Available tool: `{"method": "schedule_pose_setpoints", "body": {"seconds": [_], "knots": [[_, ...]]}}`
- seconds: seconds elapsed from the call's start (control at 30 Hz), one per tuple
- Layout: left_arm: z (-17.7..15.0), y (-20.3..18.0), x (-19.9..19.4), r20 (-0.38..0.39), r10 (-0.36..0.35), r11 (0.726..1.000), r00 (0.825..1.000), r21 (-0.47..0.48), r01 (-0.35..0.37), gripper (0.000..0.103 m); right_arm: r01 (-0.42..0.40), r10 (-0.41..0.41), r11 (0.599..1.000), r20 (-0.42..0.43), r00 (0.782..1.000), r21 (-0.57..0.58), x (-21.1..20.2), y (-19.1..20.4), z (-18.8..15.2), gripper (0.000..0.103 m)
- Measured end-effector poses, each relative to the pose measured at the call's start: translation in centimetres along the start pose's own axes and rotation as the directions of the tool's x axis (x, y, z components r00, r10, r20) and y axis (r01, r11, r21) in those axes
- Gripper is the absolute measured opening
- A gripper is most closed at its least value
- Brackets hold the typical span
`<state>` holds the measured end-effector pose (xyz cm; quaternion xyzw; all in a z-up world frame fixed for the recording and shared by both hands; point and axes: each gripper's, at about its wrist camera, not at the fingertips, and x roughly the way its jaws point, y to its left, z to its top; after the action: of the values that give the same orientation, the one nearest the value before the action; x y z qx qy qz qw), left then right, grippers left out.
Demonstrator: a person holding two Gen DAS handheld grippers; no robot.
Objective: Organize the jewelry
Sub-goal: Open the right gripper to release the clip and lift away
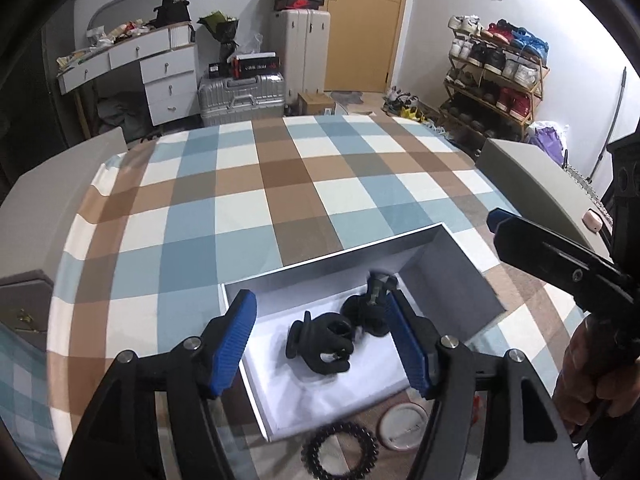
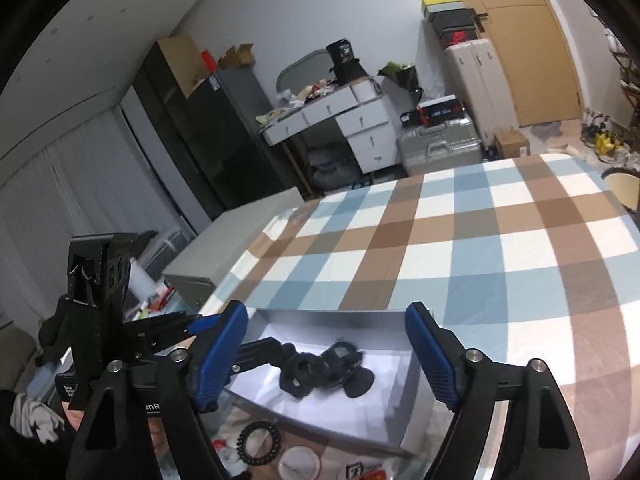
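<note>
While both grippers hang over the work area, the checked tablecloth (image 1: 280, 184) runs well ahead of the jaws. Directly ahead of and below the left gripper (image 1: 324, 344) sits the open white box (image 1: 448, 268), its near wall just under the fingertips. Its jaws stand wide apart and hold nothing. The right gripper (image 2: 332, 356) is likewise spread and empty, looking down on the same box from the other side.

Between the left jaws, on the box floor, lies a cluster of black jewelry pieces (image 1: 324, 344); they appear to be ring or clip-like items, touching one another, exact type not discernible. Below the left jaws, outside the box on the cloth, lie a black beaded bracelet (image 1: 340, 452) and, just beside it, a round white case (image 1: 402, 426). A small red-and-white item near them is too unclear to name.

Judgement: the next piece due is likely the bracelet. Recommended practice: descend with jaws open, straddle one side of the bead ring rather than its hollow centre, close gently, lift clear of the box wall, and release beside the pieces already inside.
</note>
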<state>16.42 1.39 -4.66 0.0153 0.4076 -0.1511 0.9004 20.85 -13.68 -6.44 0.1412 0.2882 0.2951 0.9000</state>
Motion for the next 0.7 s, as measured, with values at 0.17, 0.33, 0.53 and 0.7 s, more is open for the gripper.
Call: {"method": "schedule_pose_setpoints", "body": {"seconds": [0.17, 0.33, 0.53, 0.7], "knots": [[-0.2, -0.6, -2.4, 0.052, 0.032, 0.999, 0.998, 0.002, -0.033, 0.063, 0.019, -0.019, 1.000, 0.030, 0.999, -0.005, -2.1, 0.7, -0.1, 0.087], [-0.6, -1.3, -4.4, 0.112, 0.103, 0.994, 0.988, 0.014, -0.106, 0.076, 0.034, -0.032, 0.999, 0.081, 0.996, -0.029, -4.7, 2.0, -0.5, 0.096], [-1.4, -1.6, -6.7, 0.168, 0.133, 0.991, 0.977, -0.007, -0.134, 0.079, 0.069, -0.059, 0.996, 0.156, 0.986, -0.059, -7.6, 3.7, -1.1, 0.103], [-2.3, -1.7, -8.2, 0.214, 0.163, 0.987, 0.963, -0.028, -0.161, 0.083, 0.094, -0.076, 0.991, 0.170, 0.982, -0.100, -9.0, 5.2, -1.9, 0.103]]}}
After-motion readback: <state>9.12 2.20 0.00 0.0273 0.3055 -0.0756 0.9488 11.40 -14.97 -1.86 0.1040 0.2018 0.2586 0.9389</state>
